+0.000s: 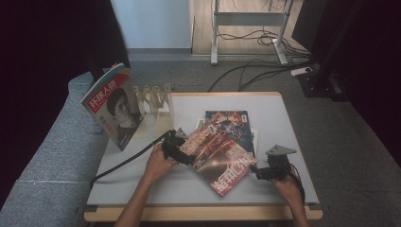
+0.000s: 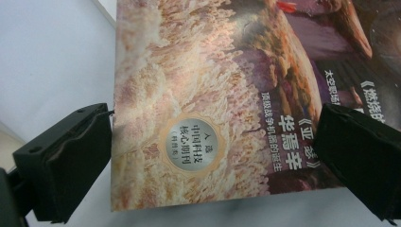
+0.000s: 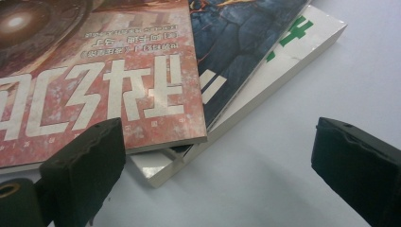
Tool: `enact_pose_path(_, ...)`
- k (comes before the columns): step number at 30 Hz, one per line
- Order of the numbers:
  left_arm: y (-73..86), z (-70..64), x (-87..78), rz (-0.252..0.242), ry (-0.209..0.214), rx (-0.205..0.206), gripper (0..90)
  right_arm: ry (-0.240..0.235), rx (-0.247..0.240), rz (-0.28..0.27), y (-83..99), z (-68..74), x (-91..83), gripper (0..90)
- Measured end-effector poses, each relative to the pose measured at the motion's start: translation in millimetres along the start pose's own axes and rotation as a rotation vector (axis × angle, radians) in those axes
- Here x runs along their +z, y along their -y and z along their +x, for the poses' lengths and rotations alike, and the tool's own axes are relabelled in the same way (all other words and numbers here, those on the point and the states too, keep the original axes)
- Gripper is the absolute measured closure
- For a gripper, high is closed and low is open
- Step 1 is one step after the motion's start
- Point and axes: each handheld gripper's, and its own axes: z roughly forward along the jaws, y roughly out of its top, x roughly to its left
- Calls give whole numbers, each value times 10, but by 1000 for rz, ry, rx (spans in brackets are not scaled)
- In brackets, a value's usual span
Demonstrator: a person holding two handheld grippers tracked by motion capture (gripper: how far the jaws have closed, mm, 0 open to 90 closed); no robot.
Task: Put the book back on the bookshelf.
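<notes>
A red magazine (image 1: 220,158) lies askew on top of a blue-covered magazine (image 1: 234,122) and a white book (image 1: 255,137) in the middle of the table. My left gripper (image 1: 187,157) is at its left edge, open. In the left gripper view the cover (image 2: 198,71) spans the gap between the jaws of that gripper (image 2: 213,127), and one jaw touches the spine edge. My right gripper (image 1: 259,173) stands open at the magazine's near right corner. In the right gripper view the red corner (image 3: 118,94) sits beside one jaw of the open gripper (image 3: 220,137), above the blue magazine (image 3: 236,42) and the white book (image 3: 288,52).
A magazine with a portrait cover (image 1: 113,108) leans upright in a wooden folding rack (image 1: 153,99) at the table's far left. The table (image 1: 283,113) is pale grey with wooden edges. A grey sofa (image 1: 56,151) runs along the left. Cables (image 1: 255,71) lie on the floor beyond.
</notes>
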Motion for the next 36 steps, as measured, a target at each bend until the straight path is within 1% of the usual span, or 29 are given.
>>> enact_pose_path(2, 28, 13, -8, 0, 17, -11, 0, 7, 0, 0, -12, -6, 7, 34)
enact_pose_path(3, 55, 21, -10, -3, 33, -29, 0, 10, 0, -1, -18, -12, 10, 34)
enact_pose_path(4, 75, 27, -14, -6, 43, -40, 0, 12, 3, -2, -27, -19, 17, 34)
enact_pose_path(5, 88, 28, -22, -2, 48, -40, 0, 13, 3, -1, -36, -25, 23, 32)
enact_pose_path(8, 113, -7, -48, 11, 34, -27, 0, 20, 6, 1, -61, -40, 41, 26)
enact_pose_path(11, 142, -25, -76, 27, 41, -24, 0, 23, 10, 4, -88, -57, 57, 24)
enact_pose_path(14, 182, -43, -108, 42, 52, -23, 0, 37, 13, 4, -122, -71, 79, 25)
enact_pose_path(17, 220, -55, -131, 44, 66, -24, 0, 45, 17, 11, -155, -94, 107, 25)
enact_pose_path(19, 247, -80, -138, 55, 69, -15, 0, 48, 23, 14, -175, -117, 130, 27)
enact_pose_path(22, 279, -129, -147, 66, 61, 4, 0, 51, 33, 21, -207, -156, 168, 27)
enact_pose_path(25, 317, -144, -160, 63, 75, 10, 0, 53, 39, 26, -240, -190, 204, 26)
enact_pose_path(30, 381, -205, -193, 57, 79, 18, 0, 53, 61, 28, -282, -246, 262, 26)
enact_pose_path(36, 456, -258, -246, 46, 110, 11, 0, 63, 80, 27, -335, -289, 329, 36)
